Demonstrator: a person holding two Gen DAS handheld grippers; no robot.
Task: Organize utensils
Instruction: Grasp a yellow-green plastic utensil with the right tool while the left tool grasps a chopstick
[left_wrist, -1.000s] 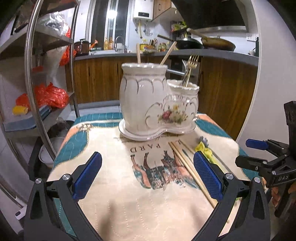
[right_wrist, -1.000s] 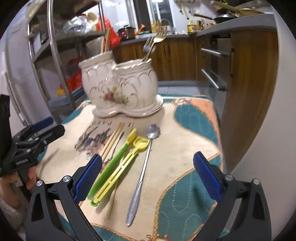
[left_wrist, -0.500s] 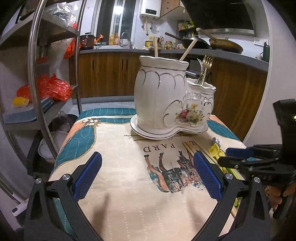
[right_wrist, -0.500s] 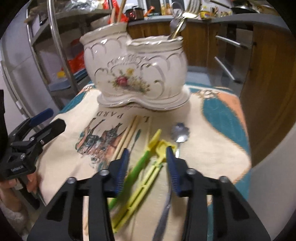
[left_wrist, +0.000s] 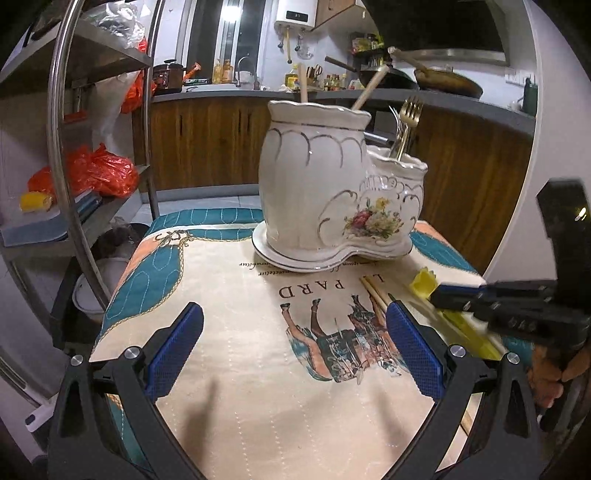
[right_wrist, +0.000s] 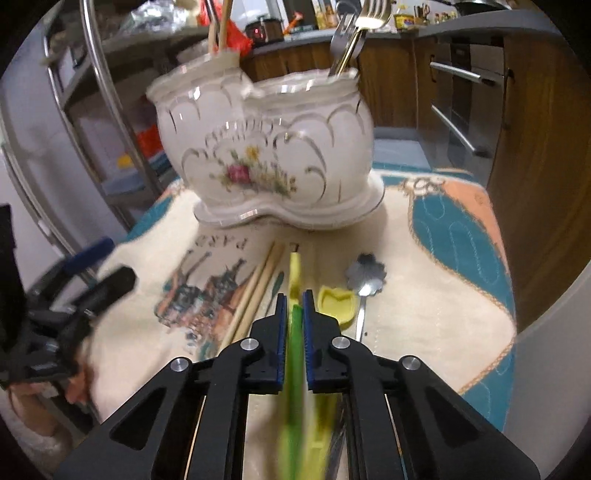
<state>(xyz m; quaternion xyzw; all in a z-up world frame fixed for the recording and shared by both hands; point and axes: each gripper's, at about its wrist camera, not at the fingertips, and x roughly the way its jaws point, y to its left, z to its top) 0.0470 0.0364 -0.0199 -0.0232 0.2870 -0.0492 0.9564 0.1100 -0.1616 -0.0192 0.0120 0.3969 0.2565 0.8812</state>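
The holder (right_wrist: 266, 147) already contains forks (right_wrist: 354, 33) and chopsticks (right_wrist: 219, 22). The right gripper (right_wrist: 294, 306) has just closed its jaws, pinching the green utensil (right_wrist: 294, 332); the left gripper (left_wrist: 291, 347) is spread, empty. A spoon (right_wrist: 364, 280), yellow utensil (right_wrist: 338, 301) and chopstick pair (right_wrist: 258, 288) remain.

- The right gripper (right_wrist: 294, 306) has advanced toward the ceramic holder (right_wrist: 266, 147), which now appears larger in the right wrist view.
- Its jaws have just been closing from wide apart; the fingers (right_wrist: 280, 325) now clamp the green utensil (right_wrist: 295, 332).
- In the left wrist view, the right gripper (left_wrist: 454, 291) now reaches further across the worktop (left_wrist: 258, 369), over the yellow utensil (left_wrist: 423, 282).
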